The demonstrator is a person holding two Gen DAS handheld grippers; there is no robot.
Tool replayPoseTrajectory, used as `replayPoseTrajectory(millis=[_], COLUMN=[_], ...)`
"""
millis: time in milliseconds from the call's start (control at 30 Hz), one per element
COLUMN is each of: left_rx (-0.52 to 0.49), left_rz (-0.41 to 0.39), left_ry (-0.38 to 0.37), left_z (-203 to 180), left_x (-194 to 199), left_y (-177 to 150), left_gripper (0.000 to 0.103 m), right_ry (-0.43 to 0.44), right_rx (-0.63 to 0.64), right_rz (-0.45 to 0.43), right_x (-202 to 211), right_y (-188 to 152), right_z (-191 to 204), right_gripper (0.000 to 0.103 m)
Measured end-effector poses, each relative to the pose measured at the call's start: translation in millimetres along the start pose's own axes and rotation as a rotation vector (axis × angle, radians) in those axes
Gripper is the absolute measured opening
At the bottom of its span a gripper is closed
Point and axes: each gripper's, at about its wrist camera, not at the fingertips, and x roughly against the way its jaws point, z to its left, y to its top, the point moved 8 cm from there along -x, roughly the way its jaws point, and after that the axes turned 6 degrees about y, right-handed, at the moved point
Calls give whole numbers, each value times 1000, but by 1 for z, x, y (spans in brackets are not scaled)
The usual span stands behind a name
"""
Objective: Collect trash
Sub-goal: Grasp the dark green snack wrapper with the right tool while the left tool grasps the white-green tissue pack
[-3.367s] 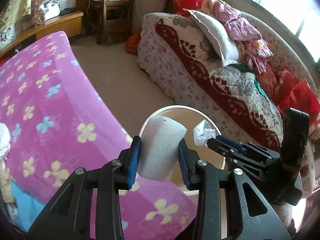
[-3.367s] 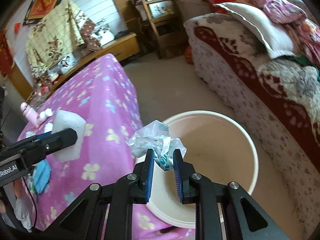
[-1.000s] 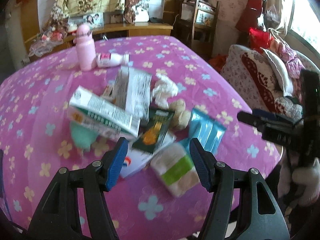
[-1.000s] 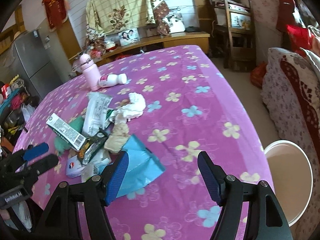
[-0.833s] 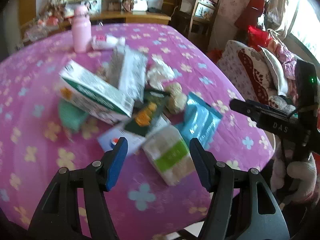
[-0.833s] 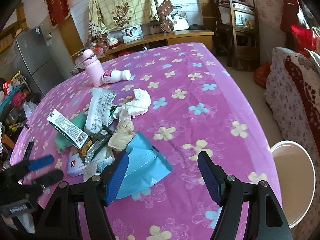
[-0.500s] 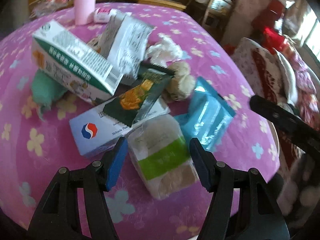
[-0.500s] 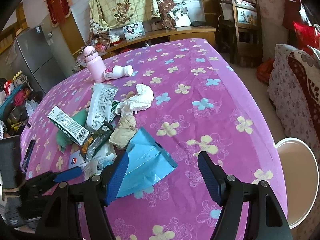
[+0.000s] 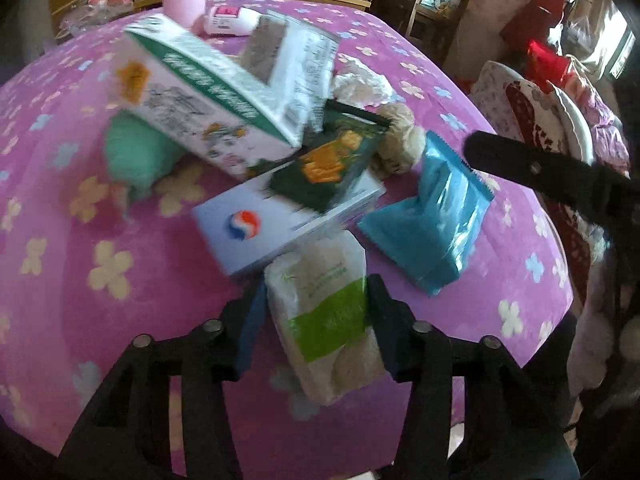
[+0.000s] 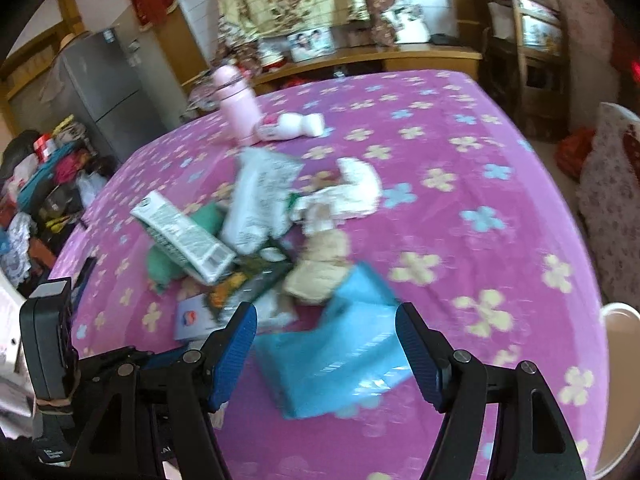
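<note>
A pile of trash lies on the purple flowered tablecloth [image 9: 72,240]. My left gripper [image 9: 316,328] is open, its jaws on either side of a clear packet with a green band [image 9: 328,312] that rests on the table. My right gripper [image 10: 326,356] is open wide just above a blue foil wrapper [image 10: 340,356], also seen in the left wrist view [image 9: 428,220]. The pile holds a white-and-green carton [image 9: 208,112], a white box with a red-blue logo [image 9: 280,220], a dark green snack bag [image 9: 332,164] and crumpled tissues [image 10: 352,192].
A pink bottle [image 10: 236,104] and a small white bottle [image 10: 292,126] stand at the table's far side. A white bin rim [image 10: 620,320] shows beyond the table's right edge. A bed [image 9: 560,120] and wooden chair [image 10: 532,40] are to the right.
Both grippers dropped their earlier trash at the bin and swung back to the table. The left gripper has come down around the green-banded packet; the right has come down over the blue wrapper.
</note>
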Motion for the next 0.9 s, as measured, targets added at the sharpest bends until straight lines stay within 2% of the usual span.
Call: replayPoseTrajectory(millis=[167,333,400,500,533,600,633,667,900], left_rx=[8,42,56,69,70,70,71,74,60], left_rz=[-17,-30,-23,-19,-22,-25,-25,-26,-66], left_ry=[33,42,29,17,15,12,6,4,-10], left_z=[26,41,43,41,41,39,39,38,25], left_x=[16,20,17,13,13,14,16,18,44], left_y=[-8,-8,-10,-9,-10,-8,-9,-9,-5], left_gripper=[40,40,40,40,40,40,40,37,35], right_ry=[97,75,58,67,73,73,68,71,96], right_rx=[9,-11,-40,-90,-93,-75,-62,-54,13], right_rz=[61,91,105,132,133,119,110,102,27], right_x=[-32,-68,-79,-93,-96,-95,-93,-89,-38], right_y=[2,10,13,13,13,13,13,13,14], right_z=[34,45,40,32,32,33,33,34,43], right_gripper=[69,65,60,45,36,32,24,22,20])
